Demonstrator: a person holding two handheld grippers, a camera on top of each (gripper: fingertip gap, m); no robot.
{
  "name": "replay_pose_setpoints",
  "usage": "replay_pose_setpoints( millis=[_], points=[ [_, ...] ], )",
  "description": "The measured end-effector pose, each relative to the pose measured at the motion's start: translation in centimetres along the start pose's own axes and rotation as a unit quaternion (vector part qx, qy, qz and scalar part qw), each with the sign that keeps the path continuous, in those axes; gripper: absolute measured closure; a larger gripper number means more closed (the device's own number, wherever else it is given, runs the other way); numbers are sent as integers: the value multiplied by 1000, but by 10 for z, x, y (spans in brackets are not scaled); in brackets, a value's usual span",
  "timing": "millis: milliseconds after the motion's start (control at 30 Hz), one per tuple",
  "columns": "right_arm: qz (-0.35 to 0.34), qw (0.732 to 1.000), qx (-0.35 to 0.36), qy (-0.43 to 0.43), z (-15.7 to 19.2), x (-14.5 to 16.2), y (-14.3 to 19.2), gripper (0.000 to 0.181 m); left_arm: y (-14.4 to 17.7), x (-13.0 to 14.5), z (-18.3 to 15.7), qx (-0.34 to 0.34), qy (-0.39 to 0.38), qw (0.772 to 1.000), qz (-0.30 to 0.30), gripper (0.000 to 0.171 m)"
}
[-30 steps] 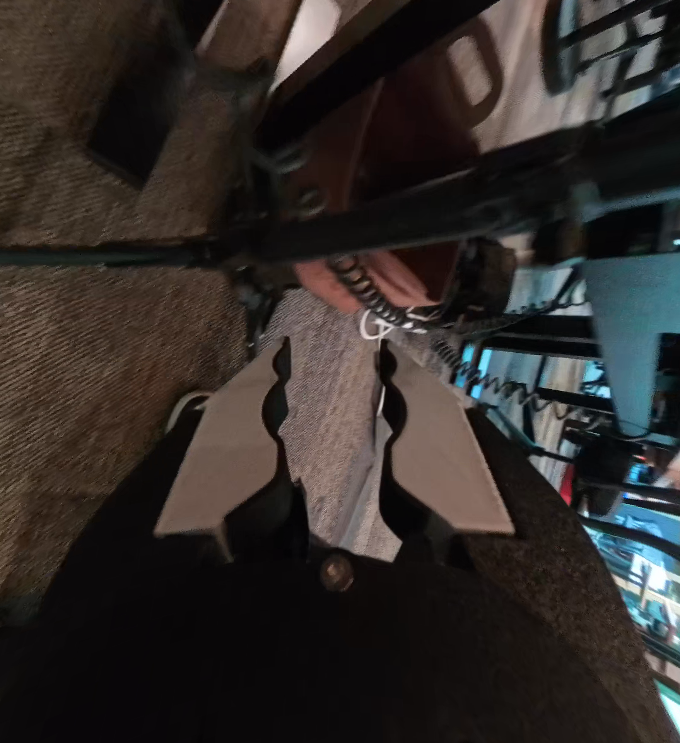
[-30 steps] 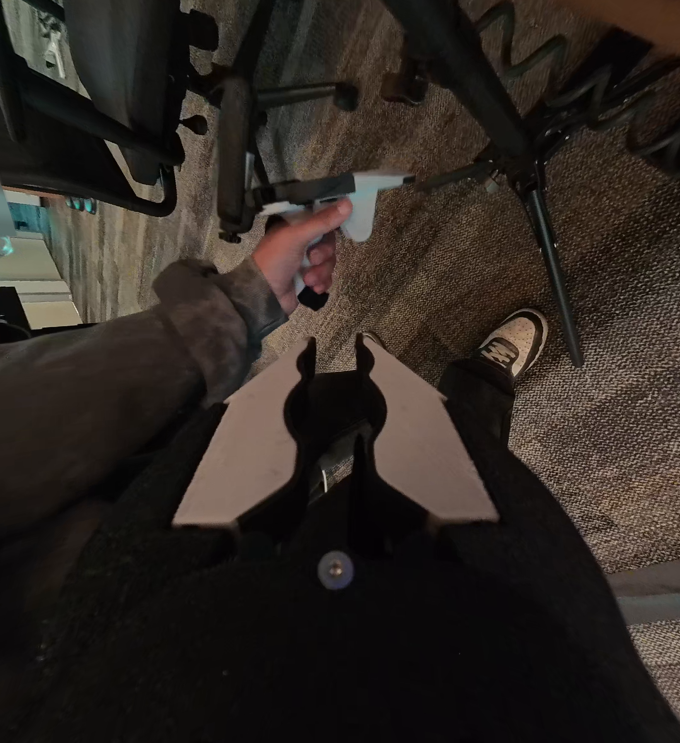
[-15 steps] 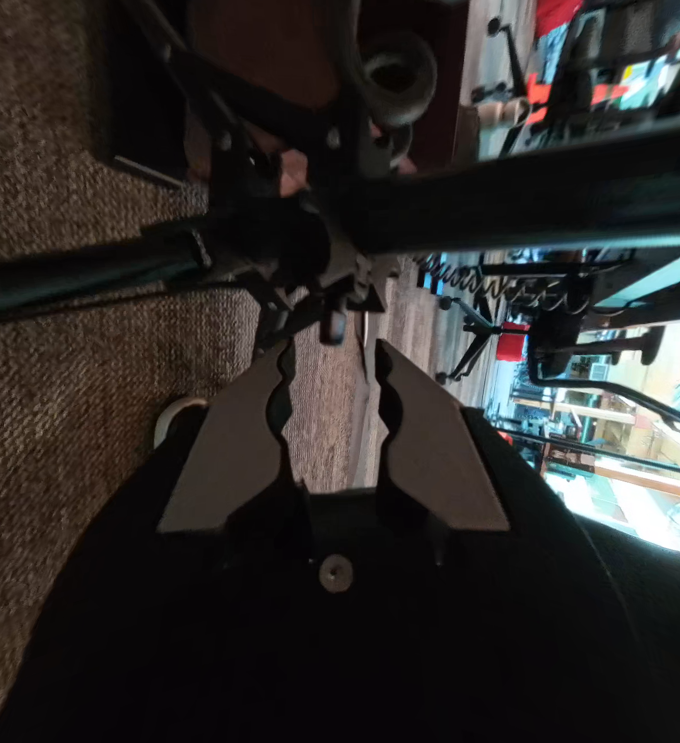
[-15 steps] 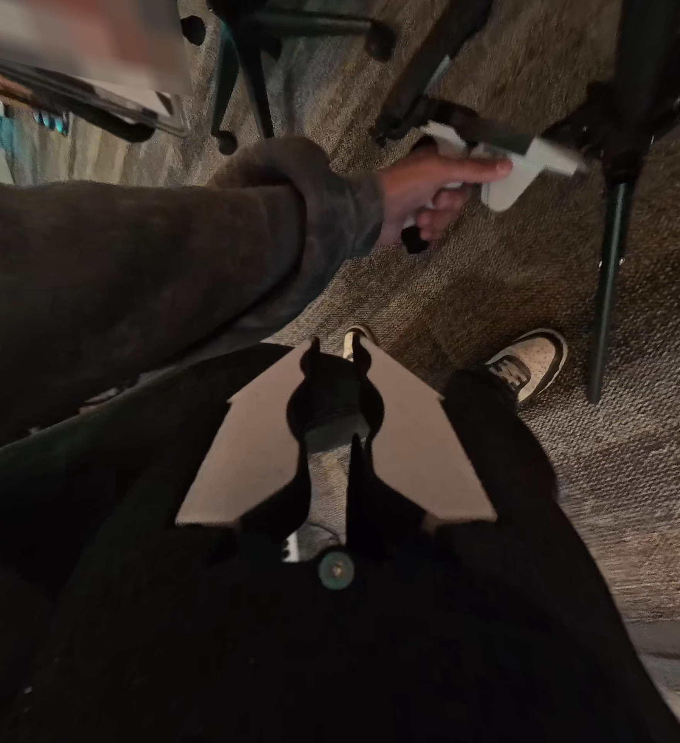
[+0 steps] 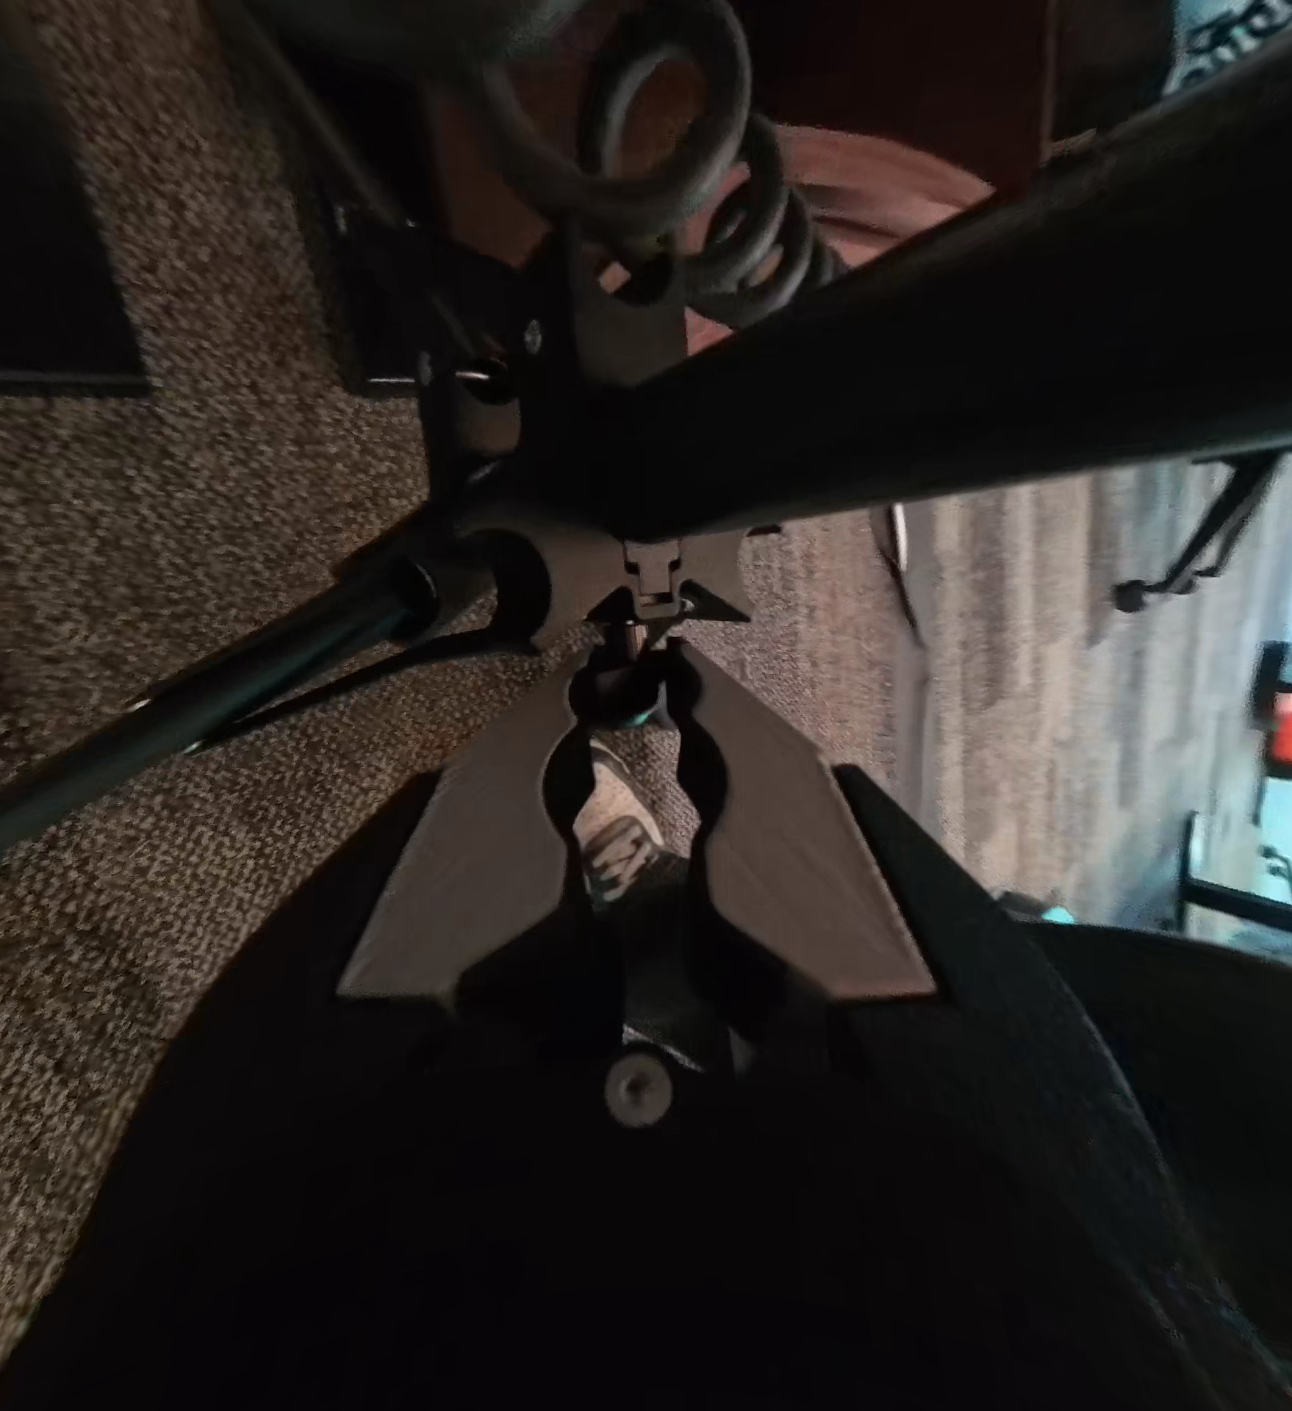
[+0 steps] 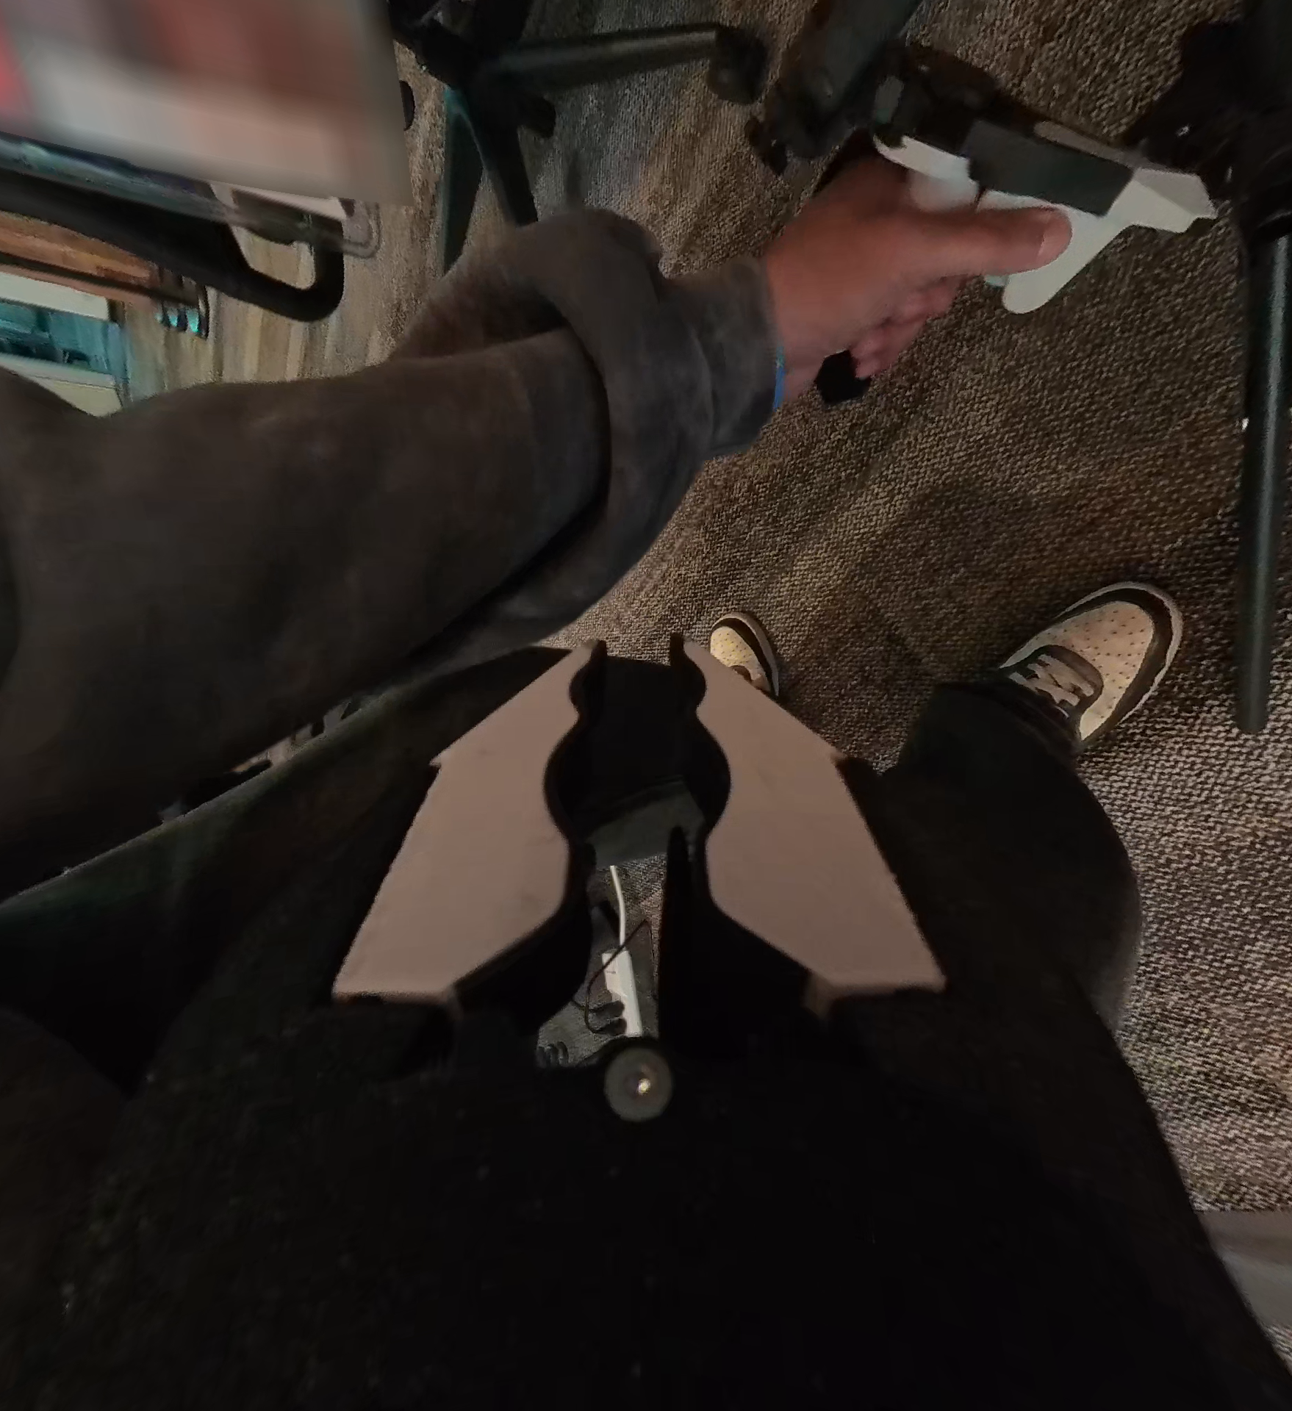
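Note:
In the left wrist view my left gripper [image 5: 625, 663] is up against the hub [image 5: 574, 569] of a black tripod. Its jaws stand narrow around a small black knob [image 5: 616, 682] under the hub and seem to press on it. A thick black pole [image 5: 971, 397] and a coiled cable [image 5: 673, 153] cross just above. In the right wrist view my right gripper [image 6: 635, 647] hangs over a black trouser leg [image 6: 994, 802], jaws slightly apart and empty. A hand [image 6: 880, 275] in a grey sleeve [image 6: 398, 496] holds the left gripper's white body [image 6: 1040, 191] at the tripod.
Brown carpet [image 6: 933, 534] covers the floor. Two pale shoes [image 6: 1086, 657] [image 6: 746, 649] stand on it beside a tripod leg [image 6: 1265, 458]. An office chair base [image 6: 551, 69] is at the back left. Another tripod leg [image 5: 169, 710] slants left. There is about 35 cm between the tips of the two grippers.
My left gripper has moved in to the tripod hub and its jaws have narrowed around the knob. The arm has stretched farther right. My right gripper has barely moved.

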State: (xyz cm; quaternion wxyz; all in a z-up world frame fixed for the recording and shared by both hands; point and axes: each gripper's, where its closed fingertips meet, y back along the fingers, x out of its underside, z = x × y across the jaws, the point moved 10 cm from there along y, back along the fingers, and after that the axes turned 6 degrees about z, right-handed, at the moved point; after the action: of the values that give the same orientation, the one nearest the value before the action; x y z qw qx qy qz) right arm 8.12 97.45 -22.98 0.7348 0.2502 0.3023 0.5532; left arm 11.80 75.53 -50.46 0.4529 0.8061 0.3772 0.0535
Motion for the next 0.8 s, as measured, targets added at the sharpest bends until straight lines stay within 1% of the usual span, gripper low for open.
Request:
replay_pose_setpoints(
  millis=[100, 200, 267, 300, 333, 367, 433, 567, 667, 800],
  points=[
    [1, 1000, -1, -2, 1, 3, -1, 166, -1, 2, -6, -36, 7, 999, -16, 158],
    [2, 1000, -3, -1, 1, 5, -1, 168, -2, 3, -8, -47, 16, 998, -26, 158],
    [1, 1000, -5, -5, 0, 6, -1, 168, -1, 4, -3, -15, 36, 999, -31, 158],
    [0, 1000, -7, -8, 0, 7, -1, 168, -1, 5, 1, 18, 61, 997, -41, 158],
    [0, 1000, -8, -12, -1, 8, -1, 168, -2, 8, 8, 65, 100, 991, -56, 160],
    [-1, 1000, -9, -15, -2, 9, -1, 167, -4, 12, 14, 113, 137, 981, -74, 162],
    [-5, 1000, -10, -20, -4, 11, 1, 167, -8, 19, 23, 191, 179, 959, -104, 162],
    [-8, 1000, -6, -11, -6, 13, 2, 168, -22, 30, 35, 332, 224, 903, -158, 160],
    [-11, 1000, -7, -11, -11, 13, 2, 168, -32, 37, 39, 396, 237, 865, -197, 158],
    [-11, 1000, -11, -13, -12, 12, 0, 167, -39, 44, 41, 438, 250, 831, -236, 156]
  ],
)
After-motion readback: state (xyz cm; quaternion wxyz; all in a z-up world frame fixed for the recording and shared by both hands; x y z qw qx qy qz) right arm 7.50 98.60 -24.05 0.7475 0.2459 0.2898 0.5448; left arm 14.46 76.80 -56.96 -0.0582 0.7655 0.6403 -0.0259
